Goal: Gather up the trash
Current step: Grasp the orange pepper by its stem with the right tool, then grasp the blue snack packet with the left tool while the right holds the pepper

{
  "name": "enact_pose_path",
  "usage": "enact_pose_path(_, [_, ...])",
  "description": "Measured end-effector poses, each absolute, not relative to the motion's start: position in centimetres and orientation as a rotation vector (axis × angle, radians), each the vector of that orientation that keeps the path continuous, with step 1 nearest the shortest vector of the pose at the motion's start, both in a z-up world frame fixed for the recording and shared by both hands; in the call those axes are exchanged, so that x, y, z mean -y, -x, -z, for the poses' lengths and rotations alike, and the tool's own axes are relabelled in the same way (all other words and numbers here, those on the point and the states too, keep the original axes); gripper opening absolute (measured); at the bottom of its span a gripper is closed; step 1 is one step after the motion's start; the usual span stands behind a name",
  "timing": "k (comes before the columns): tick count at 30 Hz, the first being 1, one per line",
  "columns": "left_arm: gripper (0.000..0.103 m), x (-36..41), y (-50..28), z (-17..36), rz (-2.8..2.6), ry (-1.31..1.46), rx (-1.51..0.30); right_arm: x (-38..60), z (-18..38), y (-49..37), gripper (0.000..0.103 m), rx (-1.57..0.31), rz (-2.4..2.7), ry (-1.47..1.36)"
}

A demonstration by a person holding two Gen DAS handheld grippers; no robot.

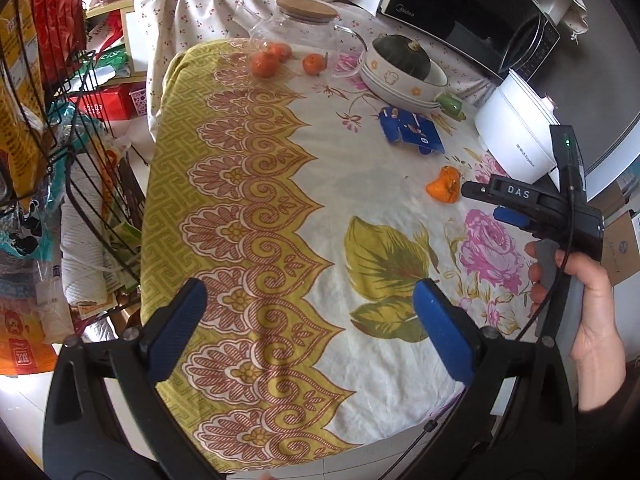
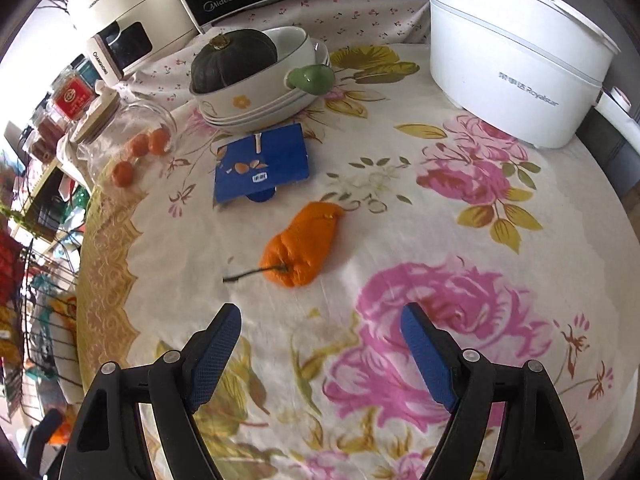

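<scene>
Crumpled orange peel [image 2: 302,244] with dark stem, flat on the floral cloth, near flattened blue carton [image 2: 262,168].

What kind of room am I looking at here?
Most likely a home kitchen or dining corner. A cloth-covered table carries a white electric cooker and a dark squash sitting in a bowl, with a microwave behind them.

tangerines [image 2: 138,152]: 3 (whole) | peel [image 2: 304,244]: 1 | blue carton [image 2: 262,164]: 1 | squash [image 2: 234,60]: 1
</scene>
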State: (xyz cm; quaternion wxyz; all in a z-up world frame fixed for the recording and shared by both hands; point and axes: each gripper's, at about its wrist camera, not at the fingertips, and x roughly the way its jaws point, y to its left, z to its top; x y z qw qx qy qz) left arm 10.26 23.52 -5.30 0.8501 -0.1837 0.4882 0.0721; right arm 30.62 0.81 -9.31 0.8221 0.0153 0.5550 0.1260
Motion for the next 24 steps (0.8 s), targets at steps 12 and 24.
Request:
enact_pose_path(12, [0.102,-22.9,-11.2,5.7,-0.187,0.315,-1.046,-3.4,12.6,-33.5,0.059,-1.131,-0.25,-0.026])
enact_pose_path(24, [0.102,-18.6,-14.3,6.7,-0.136,0.169,-1.011,3.1,10.4,-29.9,0.034,-1.132,-0.357,0.04])
